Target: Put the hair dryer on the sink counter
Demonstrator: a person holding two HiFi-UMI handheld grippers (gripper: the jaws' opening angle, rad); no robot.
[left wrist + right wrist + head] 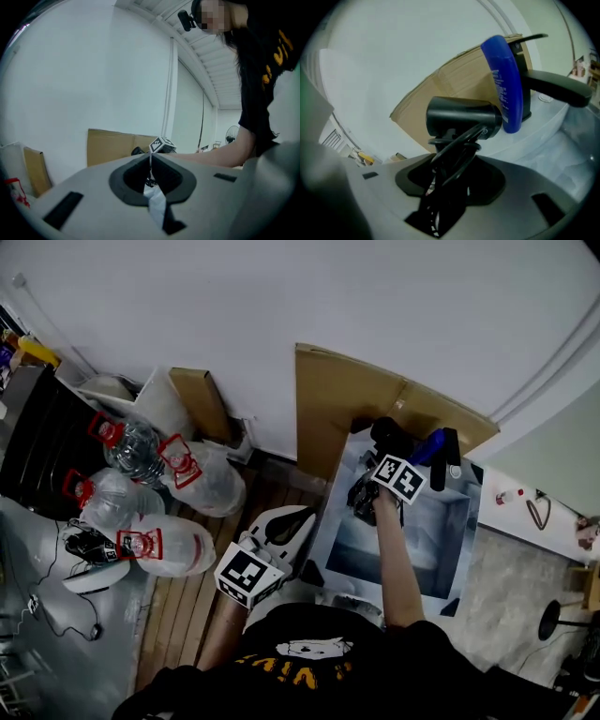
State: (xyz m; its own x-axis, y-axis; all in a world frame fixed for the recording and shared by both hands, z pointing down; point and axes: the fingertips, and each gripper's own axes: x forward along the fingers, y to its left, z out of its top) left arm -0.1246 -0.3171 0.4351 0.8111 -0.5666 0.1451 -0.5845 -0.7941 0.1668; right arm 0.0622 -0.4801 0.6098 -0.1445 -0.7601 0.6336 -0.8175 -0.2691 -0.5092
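Note:
My right gripper (377, 474) is shut on the handle of the black hair dryer (389, 435), held over the white sink (441, 521). In the right gripper view the hair dryer (461, 117) stands up from the gripper (452, 164), its black cord looped round the handle. Just beyond it a blue bottle (504, 84) and a black faucet (555, 86) stand on the sink counter (543, 117). My left gripper (291, 519) hangs low beside the sink's left edge. In its own view the left gripper (150, 161) has its jaws together with nothing between them.
Flattened cardboard (337, 399) leans on the wall behind the sink. Large water bottles (150, 493) lie on the floor at the left, with black cables (89, 545) beside them. A white shelf (534, 512) sits to the sink's right, and a fan base (553, 620) stands below it.

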